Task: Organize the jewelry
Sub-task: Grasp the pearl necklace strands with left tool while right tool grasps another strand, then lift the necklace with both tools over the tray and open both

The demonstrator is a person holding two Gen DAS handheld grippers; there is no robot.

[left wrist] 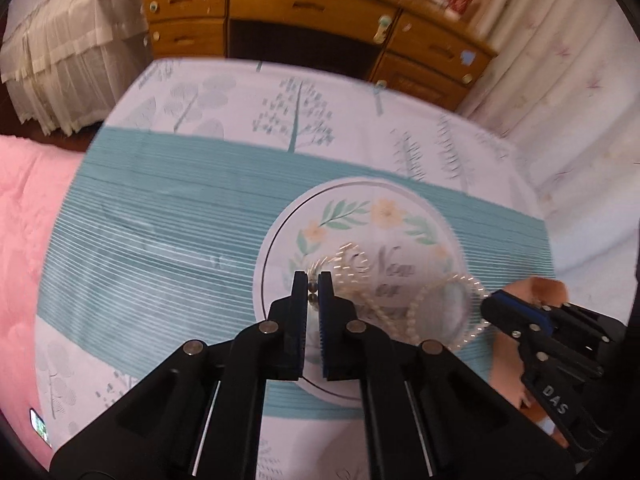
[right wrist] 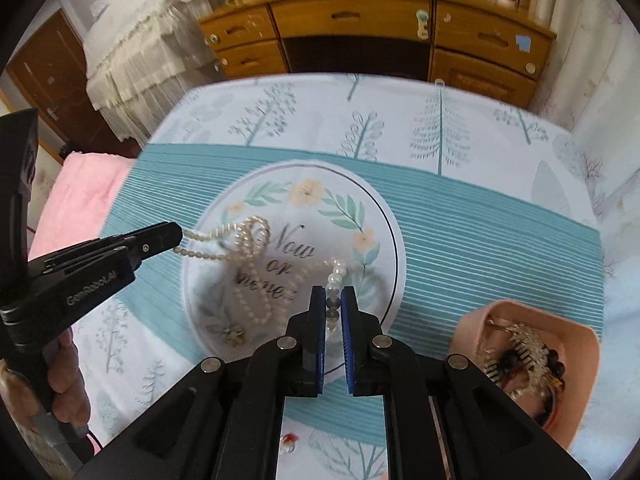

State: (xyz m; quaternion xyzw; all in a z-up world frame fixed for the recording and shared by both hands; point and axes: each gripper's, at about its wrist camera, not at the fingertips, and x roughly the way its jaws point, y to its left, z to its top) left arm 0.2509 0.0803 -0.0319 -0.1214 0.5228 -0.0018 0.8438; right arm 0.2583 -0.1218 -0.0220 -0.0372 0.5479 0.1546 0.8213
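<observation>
We see a table draped in a white-and-teal cloth printed with trees [right wrist: 460, 216], its round floral medallion lettered "Now or never" [right wrist: 360, 216] lying under the work. Behind it stands a honey-coloured wooden dresser with drawers [right wrist: 360, 16], and a fluffy pink blanket [left wrist: 24, 240] lies off the table's left edge. At the table's right sits a peach-coloured soft tray [right wrist: 472, 320], holding a heap of gold and dark-beaded jewellery [right wrist: 520, 352].

Our black left gripper [left wrist: 313, 286] is pressed together on dark beads at one end of a tangled string of white pearl-like beads [right wrist: 248, 248], which is the piece being sorted. Our black right gripper [right wrist: 333, 298] pinches the other end, a run of clear and grey beads caught between its blue pads [right wrist: 349, 332]. The string sags between the two tools above the medallion, looped over itself in the middle. A hand [right wrist: 60, 384] grips the left tool's handle in the right wrist view.

Near the table's front edge lies a small red-and-clear trinket [right wrist: 289, 442], too blurred for us to identify.
</observation>
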